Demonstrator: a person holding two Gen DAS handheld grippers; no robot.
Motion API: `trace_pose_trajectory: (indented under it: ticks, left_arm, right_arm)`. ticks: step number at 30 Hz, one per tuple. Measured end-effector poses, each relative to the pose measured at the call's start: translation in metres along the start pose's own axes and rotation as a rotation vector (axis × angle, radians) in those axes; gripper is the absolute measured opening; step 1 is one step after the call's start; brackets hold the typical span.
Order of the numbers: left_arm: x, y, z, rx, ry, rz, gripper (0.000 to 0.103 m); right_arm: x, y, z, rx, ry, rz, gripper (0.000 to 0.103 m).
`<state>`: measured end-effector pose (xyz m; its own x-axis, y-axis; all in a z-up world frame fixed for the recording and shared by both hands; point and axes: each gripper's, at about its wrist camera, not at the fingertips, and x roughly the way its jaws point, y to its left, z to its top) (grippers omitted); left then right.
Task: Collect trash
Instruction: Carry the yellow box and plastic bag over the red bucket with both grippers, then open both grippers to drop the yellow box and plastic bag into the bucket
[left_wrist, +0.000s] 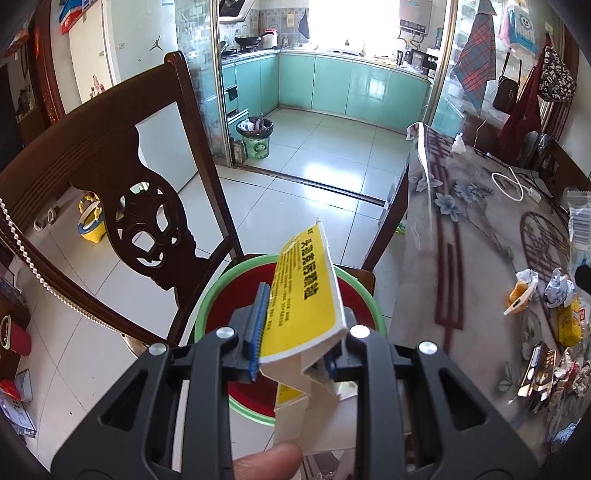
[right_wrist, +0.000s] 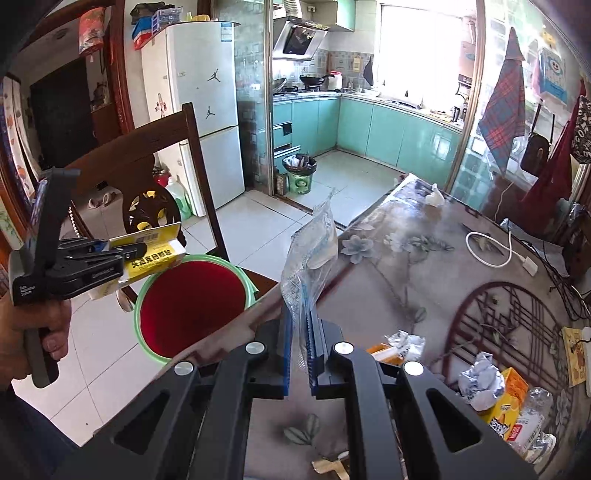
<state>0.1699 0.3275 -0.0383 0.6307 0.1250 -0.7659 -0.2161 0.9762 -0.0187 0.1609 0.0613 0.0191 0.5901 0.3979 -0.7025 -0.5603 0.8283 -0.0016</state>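
Clamped in the left hand-held gripper (left_wrist: 295, 332), a yellow carton (left_wrist: 306, 291) hangs above the red bin (right_wrist: 192, 299), the right hand-held gripper (right_wrist: 300, 354) pinches a clear wrapper (right_wrist: 310, 258), and crumpled litter (right_wrist: 480, 384) remains on the bench (right_wrist: 406, 266), so collection is judged partway.

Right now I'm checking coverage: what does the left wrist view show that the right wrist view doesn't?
Only the left wrist view: a yellow child's potty behind the chair. Only the right: the clear plastic bag pinched in the right gripper, and the left gripper seen from outside. Both: the flattened yellow cardboard box over the green-rimmed red bucket.
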Motion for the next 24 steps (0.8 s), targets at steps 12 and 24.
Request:
trace_pose_trajectory:
  ticks: [12, 24]
  left_arm:
    - [0.021, 0.02, 0.012, -0.072, 0.065, 0.028, 0.056]
    - [-0.053, 0.054, 0.045, -0.183, -0.217, 0.217, 0.097]
  right_arm:
    - [0.039, 0.038, 0.015, -0.052, 0.031, 0.066, 0.007]
    - [0.084, 0.094, 0.025, -0.105, 0.068, 0.171, 0.007]
